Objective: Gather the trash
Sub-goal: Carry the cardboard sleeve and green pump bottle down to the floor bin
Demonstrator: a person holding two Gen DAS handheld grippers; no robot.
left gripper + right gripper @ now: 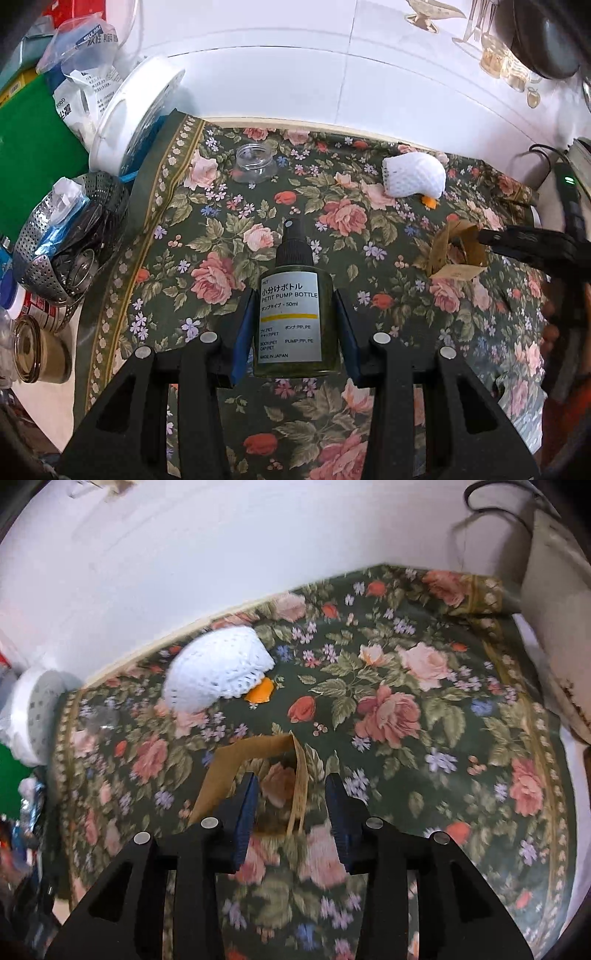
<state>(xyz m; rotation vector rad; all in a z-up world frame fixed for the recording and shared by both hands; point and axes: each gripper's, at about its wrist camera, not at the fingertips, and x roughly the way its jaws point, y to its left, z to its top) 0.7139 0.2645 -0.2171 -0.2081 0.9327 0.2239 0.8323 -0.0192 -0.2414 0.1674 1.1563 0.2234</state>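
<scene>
Each tool is matte black plastic: two wedge-shaped arms with triangular cut-outs, four round silver screw heads across the top, and two fingers faced with ribbed dark-blue pads. Left tool (293,332), right tool (291,812); both look identical in build.

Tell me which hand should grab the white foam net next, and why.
Right, probably. The left gripper is already clamped on the pump bottle, so it is busy. The right gripper has its jaws apart over the brown paper bag, and the white foam net lies just beyond it.
</scene>
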